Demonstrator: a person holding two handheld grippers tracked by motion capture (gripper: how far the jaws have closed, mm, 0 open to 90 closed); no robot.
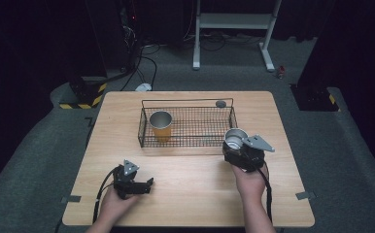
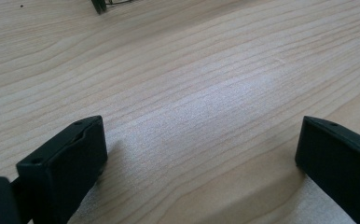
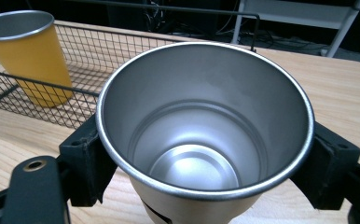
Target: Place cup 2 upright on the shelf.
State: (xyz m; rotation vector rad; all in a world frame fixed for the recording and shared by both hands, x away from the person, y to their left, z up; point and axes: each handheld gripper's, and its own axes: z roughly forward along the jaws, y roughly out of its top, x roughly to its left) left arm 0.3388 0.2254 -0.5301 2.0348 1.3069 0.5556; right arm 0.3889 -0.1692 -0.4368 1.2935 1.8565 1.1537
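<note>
The silver cup (image 3: 205,140) sits upright between the two black jaws of the right gripper (image 1: 237,148), which close against its opposite walls just below the rim, holding it above the table (image 1: 190,194) just outside the wire basket (image 1: 188,127). A yellow cup (image 1: 161,125) stands inside that basket, well beyond the fingers. The left gripper (image 2: 201,158) rests low over bare tabletop, jaws spread wide with nothing between them.

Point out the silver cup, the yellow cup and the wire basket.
silver cup (image 3: 201,154): right gripper view, inner wall.
yellow cup (image 1: 161,127): high view, outer side.
wire basket (image 1: 200,127): high view, bare mesh floor.
</note>
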